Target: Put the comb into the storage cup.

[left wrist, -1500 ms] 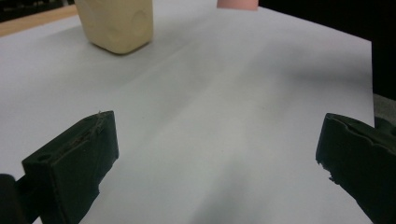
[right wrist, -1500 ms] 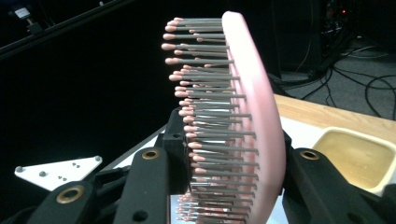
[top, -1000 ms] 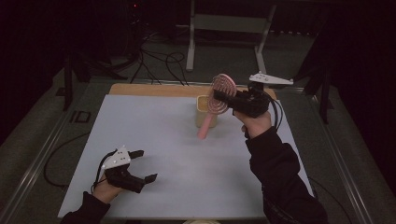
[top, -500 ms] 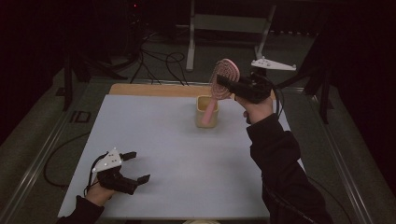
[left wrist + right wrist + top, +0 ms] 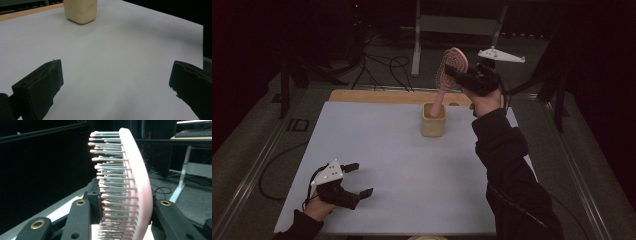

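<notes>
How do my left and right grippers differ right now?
The left gripper sits low by the table's near edge; the right gripper is raised above the yellow cup. Left jaws stand open, holding nothing; right jaws clamp the pink hairbrush head. Both have black jaws.

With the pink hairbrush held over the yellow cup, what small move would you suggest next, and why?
Probably lower it straight down. The right gripper is shut on the hairbrush head, and the handle tip sits at the mouth of the cup, apparently not yet fully inside.

High view looking down on the table [image 5: 377, 165], left gripper view low over it, both sharing the yellow cup [image 5: 433, 123].
</notes>
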`<state>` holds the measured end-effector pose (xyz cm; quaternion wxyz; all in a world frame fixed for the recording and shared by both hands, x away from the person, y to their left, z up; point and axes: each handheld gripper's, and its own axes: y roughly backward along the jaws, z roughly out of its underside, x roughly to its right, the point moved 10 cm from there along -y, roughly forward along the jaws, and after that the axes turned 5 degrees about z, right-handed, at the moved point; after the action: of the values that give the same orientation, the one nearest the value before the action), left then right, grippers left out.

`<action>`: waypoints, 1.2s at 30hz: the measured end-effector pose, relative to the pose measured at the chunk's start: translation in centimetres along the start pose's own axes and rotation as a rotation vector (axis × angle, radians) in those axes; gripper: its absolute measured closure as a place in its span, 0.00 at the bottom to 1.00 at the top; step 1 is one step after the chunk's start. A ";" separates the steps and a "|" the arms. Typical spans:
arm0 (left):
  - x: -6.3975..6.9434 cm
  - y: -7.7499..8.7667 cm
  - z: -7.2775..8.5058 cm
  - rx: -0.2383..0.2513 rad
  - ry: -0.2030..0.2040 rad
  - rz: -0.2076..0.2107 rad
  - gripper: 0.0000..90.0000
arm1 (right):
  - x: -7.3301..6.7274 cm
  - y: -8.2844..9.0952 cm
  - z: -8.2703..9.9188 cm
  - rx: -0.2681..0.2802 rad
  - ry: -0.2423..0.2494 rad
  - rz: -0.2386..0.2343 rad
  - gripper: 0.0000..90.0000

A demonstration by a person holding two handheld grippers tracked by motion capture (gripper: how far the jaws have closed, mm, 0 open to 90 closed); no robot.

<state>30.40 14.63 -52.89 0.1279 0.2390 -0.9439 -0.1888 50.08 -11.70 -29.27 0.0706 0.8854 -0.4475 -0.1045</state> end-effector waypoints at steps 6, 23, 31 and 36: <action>0.0 0.0 -0.1 0.002 -0.006 0.001 0.00 | 1.4 -1.2 0.5 0.030 -0.017 0.029 0.71; 0.1 0.0 -0.1 0.002 -0.005 0.007 0.00 | 3.6 -3.7 3.8 0.027 -0.044 0.097 0.71; 0.2 -0.1 0.0 0.000 -0.006 0.013 0.00 | 4.1 -4.9 5.7 0.001 -0.053 0.103 0.71; 0.2 -0.1 -0.1 0.005 -0.008 0.013 0.00 | 4.4 -5.4 6.7 -0.011 -0.055 0.111 0.71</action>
<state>30.32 14.40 -52.78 0.1247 0.2324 -0.9464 -0.1866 55.13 -12.28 -37.42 0.0685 0.8555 -0.4972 -0.1272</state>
